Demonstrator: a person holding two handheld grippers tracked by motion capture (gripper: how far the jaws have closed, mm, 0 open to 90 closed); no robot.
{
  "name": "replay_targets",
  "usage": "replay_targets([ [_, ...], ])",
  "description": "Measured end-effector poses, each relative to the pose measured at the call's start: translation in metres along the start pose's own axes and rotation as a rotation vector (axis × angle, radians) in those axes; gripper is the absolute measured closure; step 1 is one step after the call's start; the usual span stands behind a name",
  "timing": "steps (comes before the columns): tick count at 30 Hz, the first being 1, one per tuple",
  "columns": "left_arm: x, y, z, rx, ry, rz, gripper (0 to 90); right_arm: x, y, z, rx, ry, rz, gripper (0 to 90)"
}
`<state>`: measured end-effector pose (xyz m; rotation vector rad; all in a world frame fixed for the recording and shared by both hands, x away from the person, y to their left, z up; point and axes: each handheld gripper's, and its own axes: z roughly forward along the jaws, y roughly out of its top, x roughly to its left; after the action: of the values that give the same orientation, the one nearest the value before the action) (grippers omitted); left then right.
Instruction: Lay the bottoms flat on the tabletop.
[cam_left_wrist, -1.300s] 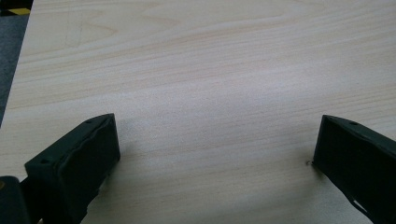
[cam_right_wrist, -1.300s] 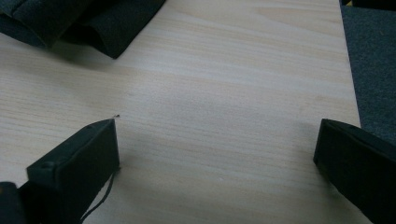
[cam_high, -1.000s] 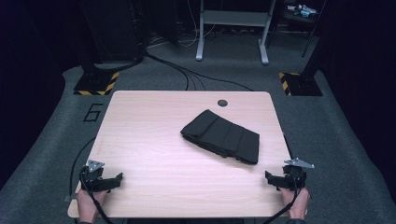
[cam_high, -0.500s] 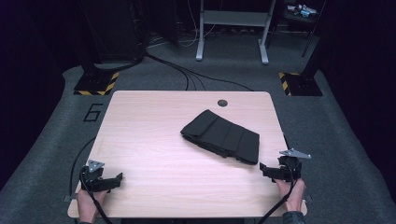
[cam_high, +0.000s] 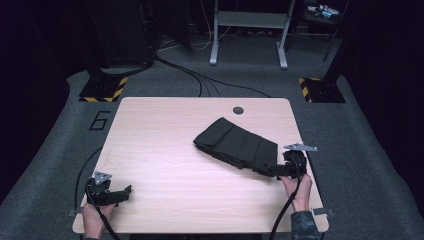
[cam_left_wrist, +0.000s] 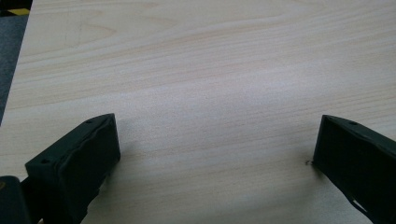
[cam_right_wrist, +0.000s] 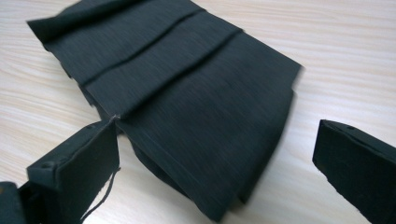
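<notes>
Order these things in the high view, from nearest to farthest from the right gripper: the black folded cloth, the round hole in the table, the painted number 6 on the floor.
From the right gripper:
1. Black folded cloth, at its jaws.
2. Round hole, near the table's far edge.
3. Number 6, on the floor, far left.

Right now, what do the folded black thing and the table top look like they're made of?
Folded black cloth: seemingly woven fabric, matte, with a fine weave, stitched pleat lines and a loose thread at one edge. Table: pale wood-grain surface, smooth and faintly shiny; probably laminate rather than solid wood, though that stays uncertain.
</notes>
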<state>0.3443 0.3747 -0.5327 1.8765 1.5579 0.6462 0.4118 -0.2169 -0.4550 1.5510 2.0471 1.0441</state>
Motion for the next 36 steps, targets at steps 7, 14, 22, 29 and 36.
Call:
replay_targets([
  [7, 0.0, 0.0, 0.0, -0.001, 0.0, 0.001, 0.1, 0.016, 0.023, 0.03, 0.038, 0.047, -0.013, 0.0],
  [14, 0.0, 0.0, 0.0, -0.004, -0.001, 0.003, 0.2, 0.023, 0.033, 0.049, 0.048, 0.055, -0.02, 0.0],
  [22, 0.0, 0.0, 0.0, -0.003, 0.0, 0.004, 0.1, 0.032, 0.049, 0.081, 0.088, 0.045, -0.004, 0.0],
  [29, 0.0, 0.0, 0.001, -0.01, -0.001, 0.003, 0.1, 0.031, 0.047, 0.104, 0.167, 0.039, 0.019, 0.0],
  [36, 0.0, 0.0, 0.001, -0.009, 0.0, 0.005, 0.1, 0.031, 0.041, 0.112, 0.188, 0.053, 0.01, 1.8],
])
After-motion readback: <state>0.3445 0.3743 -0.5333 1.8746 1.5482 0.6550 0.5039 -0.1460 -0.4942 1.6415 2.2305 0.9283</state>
